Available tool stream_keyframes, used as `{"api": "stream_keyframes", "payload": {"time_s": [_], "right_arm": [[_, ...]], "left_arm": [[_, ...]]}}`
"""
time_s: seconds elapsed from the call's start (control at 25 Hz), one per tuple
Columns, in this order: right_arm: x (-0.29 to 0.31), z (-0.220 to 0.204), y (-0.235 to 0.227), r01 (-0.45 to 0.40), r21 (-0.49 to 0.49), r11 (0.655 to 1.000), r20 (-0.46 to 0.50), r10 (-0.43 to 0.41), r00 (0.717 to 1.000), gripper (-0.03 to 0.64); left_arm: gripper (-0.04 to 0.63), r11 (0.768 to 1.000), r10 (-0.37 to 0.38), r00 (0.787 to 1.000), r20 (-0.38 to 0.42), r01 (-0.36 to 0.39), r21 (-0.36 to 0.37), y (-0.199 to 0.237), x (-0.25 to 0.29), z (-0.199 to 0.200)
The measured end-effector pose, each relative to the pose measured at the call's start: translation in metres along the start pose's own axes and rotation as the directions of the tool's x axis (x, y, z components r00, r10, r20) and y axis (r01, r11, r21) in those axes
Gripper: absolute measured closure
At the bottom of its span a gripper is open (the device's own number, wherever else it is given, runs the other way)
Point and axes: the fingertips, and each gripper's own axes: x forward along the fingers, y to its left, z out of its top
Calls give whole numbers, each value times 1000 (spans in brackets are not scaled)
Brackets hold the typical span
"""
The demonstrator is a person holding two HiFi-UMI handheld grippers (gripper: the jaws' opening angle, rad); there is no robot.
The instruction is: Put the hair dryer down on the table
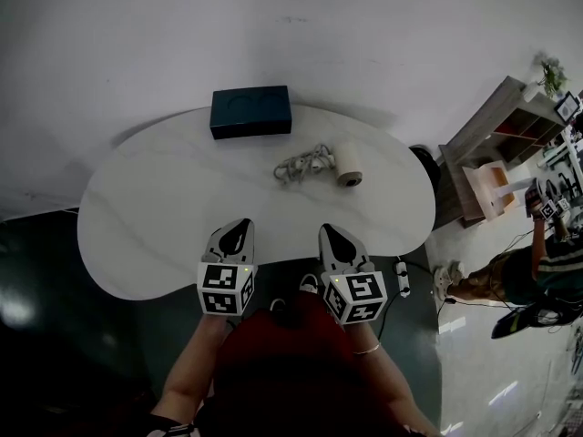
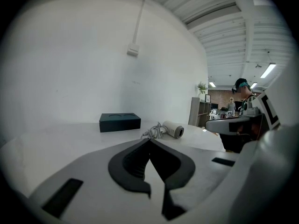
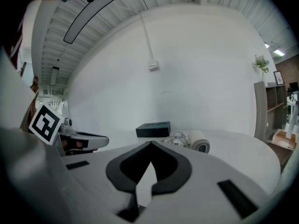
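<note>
A cream hair dryer (image 1: 349, 165) lies on its side on the white table (image 1: 164, 208), its coiled cord (image 1: 301, 165) bunched to its left. The dryer (image 2: 174, 129) (image 3: 200, 141) also appears in both gripper views, well ahead of the jaws. My left gripper (image 1: 237, 230) is shut and empty over the table's near edge. Beside it, my right gripper (image 1: 334, 234) is shut with nothing in it. Both grippers sit well short of the dryer.
A dark box (image 1: 250, 111) rests at the table's far edge by the white wall. A power strip (image 1: 402, 278) lies on the floor at the right. Shelving (image 1: 510, 144) and a person (image 1: 519, 271) are at the far right.
</note>
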Motion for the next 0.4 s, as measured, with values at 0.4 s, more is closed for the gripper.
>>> {"api": "stream_keyframes", "payload": {"time_s": [0.4], "right_arm": [[1, 1, -3, 29, 17, 999, 4, -29, 1000, 601]], "left_arm": [[572, 1000, -1, 1000, -11, 1, -18, 6, -3, -7]]}}
